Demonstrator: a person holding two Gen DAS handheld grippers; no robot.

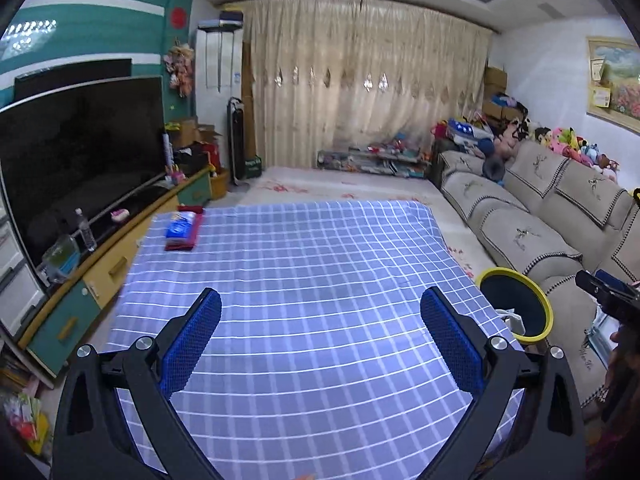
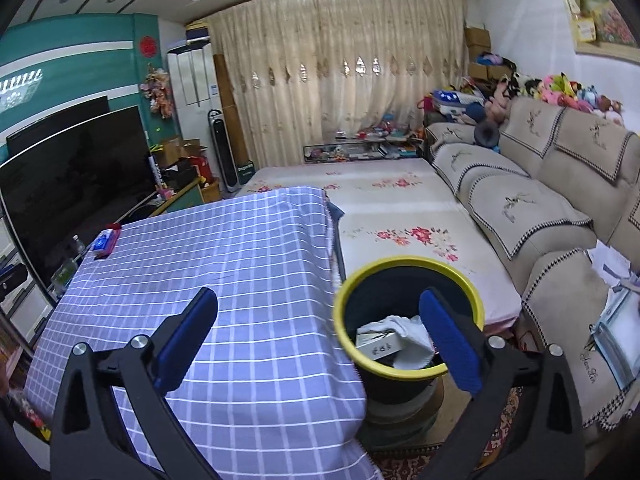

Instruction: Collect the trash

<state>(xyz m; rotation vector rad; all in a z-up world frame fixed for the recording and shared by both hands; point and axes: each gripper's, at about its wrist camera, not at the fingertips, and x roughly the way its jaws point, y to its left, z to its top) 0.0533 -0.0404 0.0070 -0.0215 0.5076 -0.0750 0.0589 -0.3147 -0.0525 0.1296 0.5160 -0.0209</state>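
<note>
A dark bin with a yellow rim (image 2: 408, 276) stands on the floor off the table's right side. Inside it lie a crumpled white tissue (image 2: 410, 336) and a small white box (image 2: 378, 347). My right gripper (image 2: 316, 316) hangs open over the table's right edge, its right finger in front of the bin's mouth, nothing between the pads. My left gripper (image 1: 320, 320) is open above the blue checked tablecloth (image 1: 320, 260), empty. The bin (image 1: 516, 304) shows in the left wrist view past the table's right edge, with the right gripper's dark body (image 1: 608, 298) beyond it.
A blue tissue pack on a red cloth (image 1: 183, 232) lies at the table's far left corner. A TV (image 1: 80, 152) on a low cabinet runs along the left. A beige sofa (image 2: 540, 208) with papers (image 2: 616, 280) fills the right. A floral mat (image 2: 400, 216) covers the floor behind.
</note>
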